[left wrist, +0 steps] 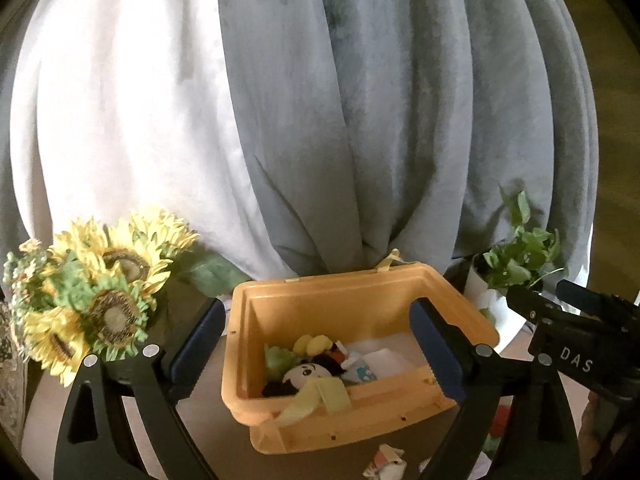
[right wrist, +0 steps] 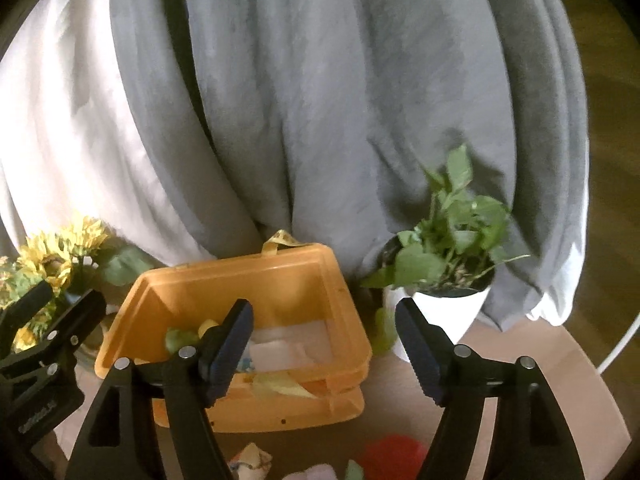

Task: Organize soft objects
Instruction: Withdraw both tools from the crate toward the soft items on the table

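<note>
An orange plastic bin (left wrist: 452, 300) stands on the table in front of both grippers; it also shows in the right wrist view (right wrist: 344, 320). Inside lie several soft toys: a white-faced, black-haired doll (left wrist: 304, 374), a green plush (left wrist: 278, 358), a yellow plush (left wrist: 310, 345) and white pieces. A yellow strap (left wrist: 316, 398) hangs over its near rim. My left gripper (left wrist: 320, 344) is open and empty, its jaws either side of the bin. My right gripper (right wrist: 324, 346) is open and empty above the bin's near right corner. A red soft object (right wrist: 394, 456) and a small patterned pouch (right wrist: 250, 458) lie on the table below.
Artificial sunflowers (left wrist: 104, 296) stand left of the bin. A potted green plant in a white pot (right wrist: 444, 312) stands to its right. Grey and white curtains (left wrist: 320, 120) hang behind. The brown table (right wrist: 520, 360) extends right. The right gripper's body (left wrist: 580, 344) shows in the left wrist view.
</note>
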`<move>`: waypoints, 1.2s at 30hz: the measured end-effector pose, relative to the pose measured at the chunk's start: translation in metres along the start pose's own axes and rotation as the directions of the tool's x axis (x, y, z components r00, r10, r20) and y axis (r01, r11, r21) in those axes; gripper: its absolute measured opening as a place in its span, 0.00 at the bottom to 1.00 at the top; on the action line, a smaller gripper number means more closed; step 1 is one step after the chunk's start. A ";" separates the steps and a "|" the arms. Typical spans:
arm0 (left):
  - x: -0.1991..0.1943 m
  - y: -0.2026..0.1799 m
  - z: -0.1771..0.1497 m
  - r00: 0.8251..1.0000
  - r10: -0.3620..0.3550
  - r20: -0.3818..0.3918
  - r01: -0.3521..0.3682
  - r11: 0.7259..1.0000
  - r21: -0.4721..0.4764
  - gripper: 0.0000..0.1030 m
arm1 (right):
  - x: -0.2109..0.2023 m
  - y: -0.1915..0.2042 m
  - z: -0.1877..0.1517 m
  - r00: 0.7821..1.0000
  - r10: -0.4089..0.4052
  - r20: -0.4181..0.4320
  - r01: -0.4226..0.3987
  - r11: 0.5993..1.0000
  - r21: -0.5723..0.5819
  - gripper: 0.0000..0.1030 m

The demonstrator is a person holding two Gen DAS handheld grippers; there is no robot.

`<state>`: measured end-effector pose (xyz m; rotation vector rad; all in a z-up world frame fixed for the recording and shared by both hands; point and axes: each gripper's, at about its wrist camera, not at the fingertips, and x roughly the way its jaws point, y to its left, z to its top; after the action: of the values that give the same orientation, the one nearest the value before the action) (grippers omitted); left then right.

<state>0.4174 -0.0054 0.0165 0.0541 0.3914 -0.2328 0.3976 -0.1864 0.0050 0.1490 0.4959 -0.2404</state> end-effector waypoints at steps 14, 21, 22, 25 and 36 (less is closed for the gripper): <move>-0.067 -0.019 -0.029 0.998 0.068 -0.005 -0.068 0.995 -0.069 0.92 | -0.048 -0.025 -0.022 1.000 0.025 0.013 -0.025 1.000 0.008 0.72; -0.092 -0.035 -0.042 0.992 0.124 -0.020 -0.125 0.988 -0.088 0.92 | -0.063 -0.037 -0.029 0.998 0.066 0.010 -0.065 0.998 -0.017 0.72; -0.095 -0.038 -0.044 0.991 0.135 -0.022 -0.137 0.987 -0.090 0.92 | -0.064 -0.040 -0.030 0.997 0.074 0.008 -0.073 0.997 -0.022 0.72; -0.102 -0.048 -0.050 0.985 0.170 -0.027 -0.172 0.981 -0.091 0.92 | -0.068 -0.046 -0.035 0.996 0.092 0.000 -0.092 0.995 -0.033 0.72; -0.115 -0.078 -0.077 0.972 0.217 -0.091 -0.228 0.963 -0.141 0.92 | -0.064 -0.072 -0.052 0.983 0.174 -0.050 -0.177 0.982 -0.064 0.72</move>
<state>0.2676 -0.0493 -0.0107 -0.0421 0.4726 0.0216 0.3007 -0.2325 -0.0150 0.1312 0.5314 -0.0470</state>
